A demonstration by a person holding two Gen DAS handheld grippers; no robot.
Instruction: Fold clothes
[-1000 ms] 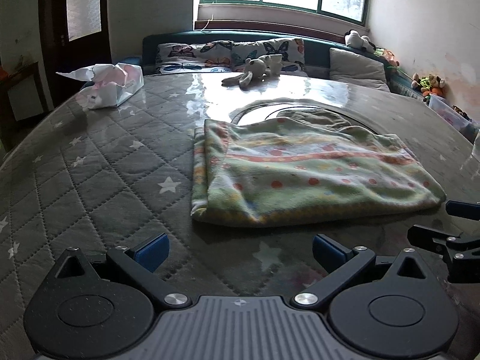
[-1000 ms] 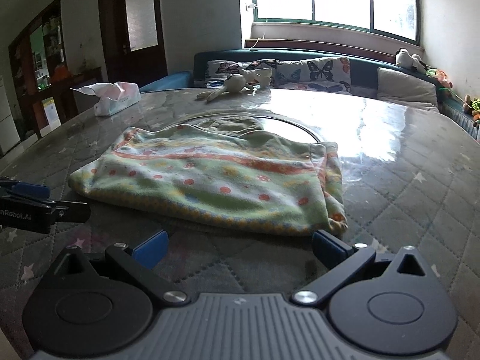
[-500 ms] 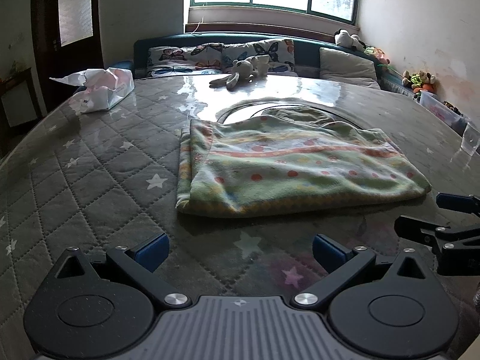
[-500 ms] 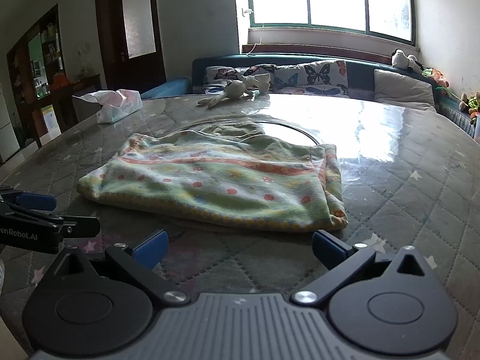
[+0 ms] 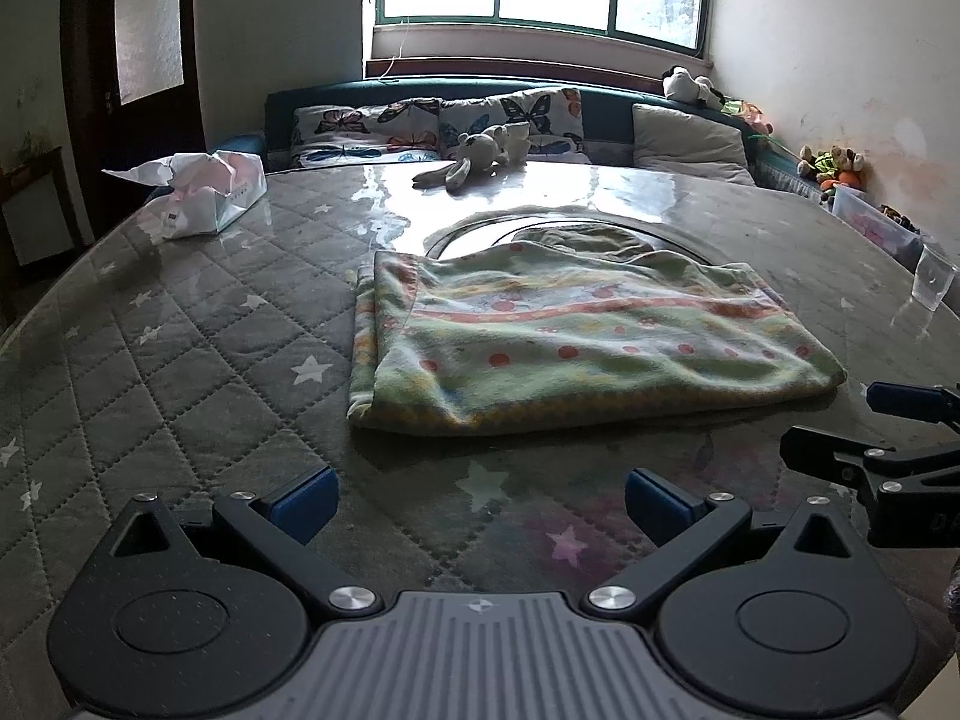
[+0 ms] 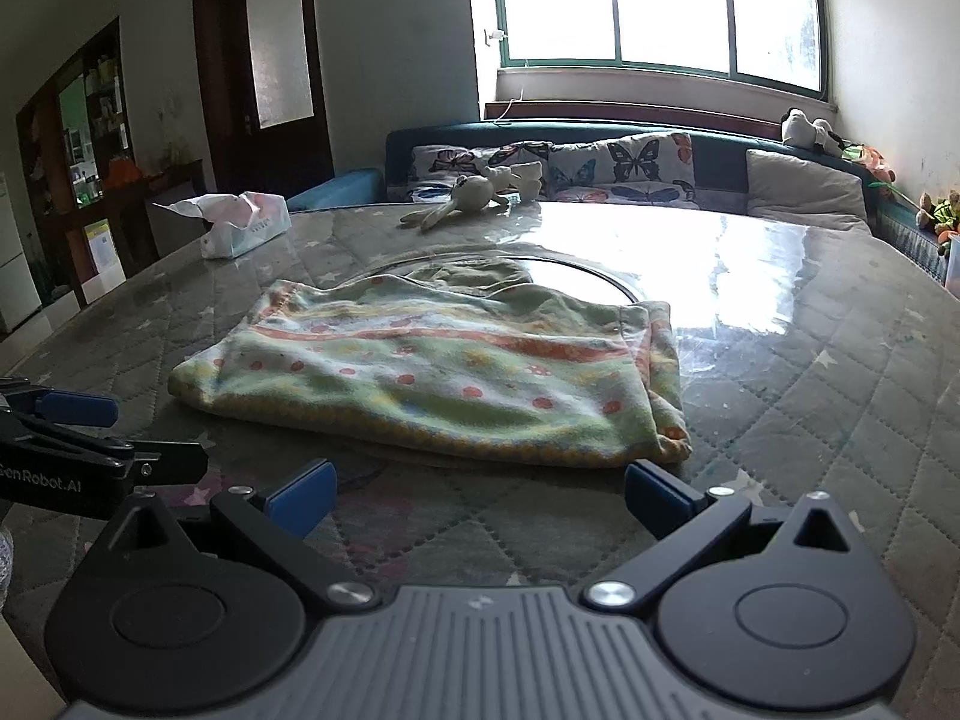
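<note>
The patterned garment (image 5: 576, 336) lies folded into a neat rectangle in the middle of the quilted surface (image 5: 180, 360). Both the left gripper (image 5: 480, 495) and right gripper (image 6: 480, 492) hang just short of it, jaws released and empty. The folding looks essentially done.

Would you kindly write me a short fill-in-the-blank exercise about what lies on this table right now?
1. The folded cloth lies flat on the quilted table, held by ____ gripper.
2. The left gripper and right gripper both stand ____.
3. The stuffed ____ lies at the table's far edge.
4. Far left sits a pack of ____.

Missing words: neither; open; rabbit; tissues
</note>
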